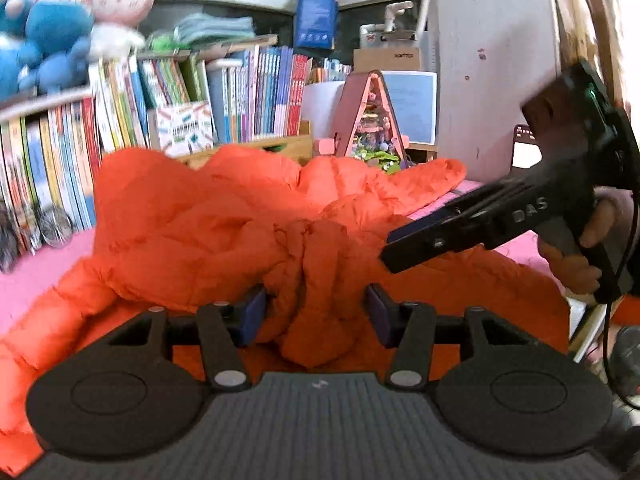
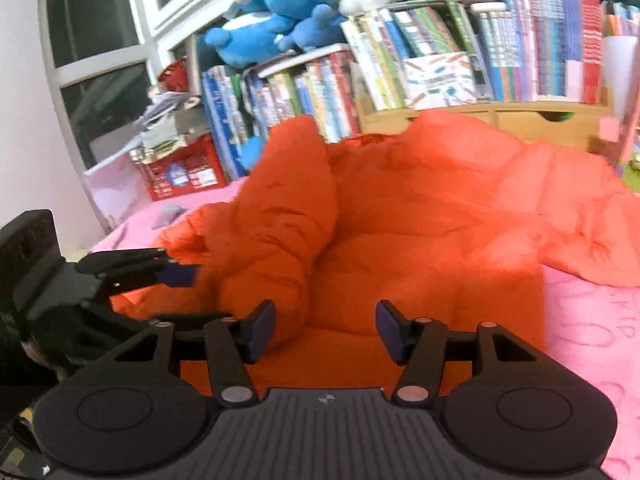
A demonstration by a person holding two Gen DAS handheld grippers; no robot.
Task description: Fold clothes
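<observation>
Both your left gripper (image 1: 316, 314) and right gripper (image 2: 326, 330) are half open, holding nothing; the puffy orange quilted jacket (image 1: 240, 220) may spring unfolded.

The orange jacket (image 1: 224, 216) runs off the left wrist view's lower left edge, and the gripper body hides its near part. Book spines (image 1: 264, 92) are too blurred to read. The hand (image 1: 576, 248) is cut off at the right edge.
</observation>
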